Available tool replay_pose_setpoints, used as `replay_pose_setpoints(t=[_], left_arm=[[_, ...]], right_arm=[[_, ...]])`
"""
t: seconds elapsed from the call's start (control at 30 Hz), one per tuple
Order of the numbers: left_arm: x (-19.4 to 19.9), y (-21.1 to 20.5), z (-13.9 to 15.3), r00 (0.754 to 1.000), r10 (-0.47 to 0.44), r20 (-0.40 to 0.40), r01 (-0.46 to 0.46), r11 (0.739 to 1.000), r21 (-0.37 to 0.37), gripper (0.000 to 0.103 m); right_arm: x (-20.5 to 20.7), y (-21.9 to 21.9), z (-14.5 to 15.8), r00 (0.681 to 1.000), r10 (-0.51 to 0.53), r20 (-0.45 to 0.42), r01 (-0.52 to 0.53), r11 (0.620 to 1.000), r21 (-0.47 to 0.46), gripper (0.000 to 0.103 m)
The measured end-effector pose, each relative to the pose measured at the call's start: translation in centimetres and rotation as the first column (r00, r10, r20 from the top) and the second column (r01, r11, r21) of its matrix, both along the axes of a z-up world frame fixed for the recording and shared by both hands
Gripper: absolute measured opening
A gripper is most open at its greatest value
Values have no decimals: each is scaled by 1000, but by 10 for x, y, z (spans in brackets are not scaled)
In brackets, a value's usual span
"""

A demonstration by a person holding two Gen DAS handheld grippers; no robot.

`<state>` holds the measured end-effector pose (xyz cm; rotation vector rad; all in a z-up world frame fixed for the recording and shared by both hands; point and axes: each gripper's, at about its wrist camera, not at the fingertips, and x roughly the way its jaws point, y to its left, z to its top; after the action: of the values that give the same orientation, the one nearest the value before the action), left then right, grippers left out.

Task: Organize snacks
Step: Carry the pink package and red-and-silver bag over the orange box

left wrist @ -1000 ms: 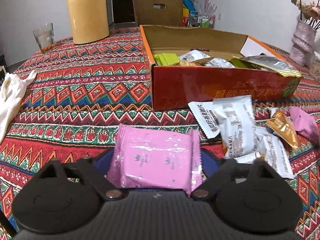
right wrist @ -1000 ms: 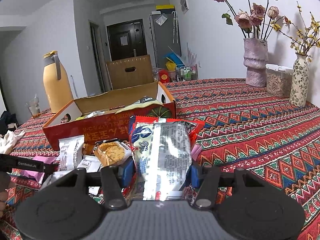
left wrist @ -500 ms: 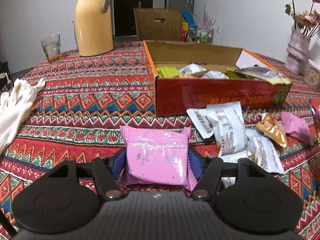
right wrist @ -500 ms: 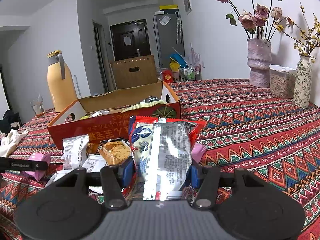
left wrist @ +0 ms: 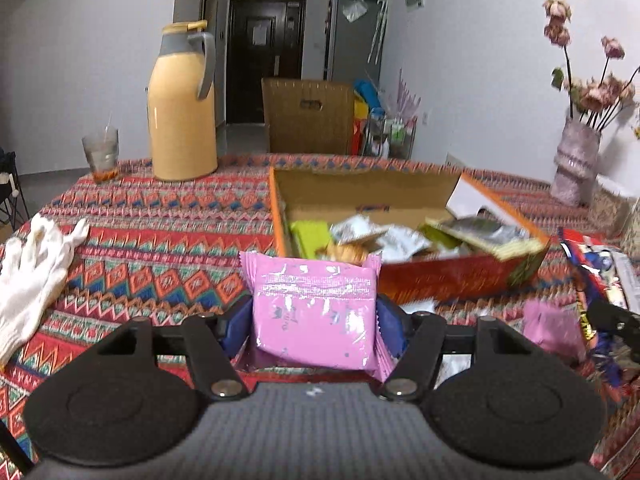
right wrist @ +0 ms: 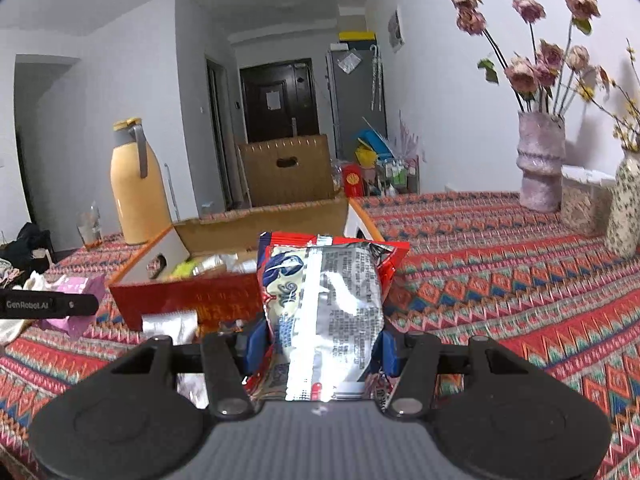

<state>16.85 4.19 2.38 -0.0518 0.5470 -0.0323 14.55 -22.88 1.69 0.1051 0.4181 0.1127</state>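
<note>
My left gripper is shut on a pink snack packet and holds it above the table, in front of the open red cardboard box. The box holds several snacks, green and silver packets among them. My right gripper is shut on a red, blue and silver snack bag, held above the table near the box. The left gripper with its pink packet shows at the left of the right wrist view. The right gripper's bag shows at the right of the left wrist view.
A yellow thermos jug and a glass stand at the back left. A white glove lies at the left. Another pink packet and a silver packet lie before the box. Flower vases stand at the right.
Both grippers have risen with their packets. The left one lifted the pink packet off the table and higher toward the box. The right bag has also come up closer to the box.
</note>
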Motion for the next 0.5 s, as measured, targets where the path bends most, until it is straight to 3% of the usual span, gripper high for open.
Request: replay_pose_setpoints(t=[0.5], left_arm=[[43, -27, 37, 995, 27, 97, -22, 998, -51, 65]], right_arm=[[78, 22, 35, 996, 54, 77, -53, 999, -10, 54]])
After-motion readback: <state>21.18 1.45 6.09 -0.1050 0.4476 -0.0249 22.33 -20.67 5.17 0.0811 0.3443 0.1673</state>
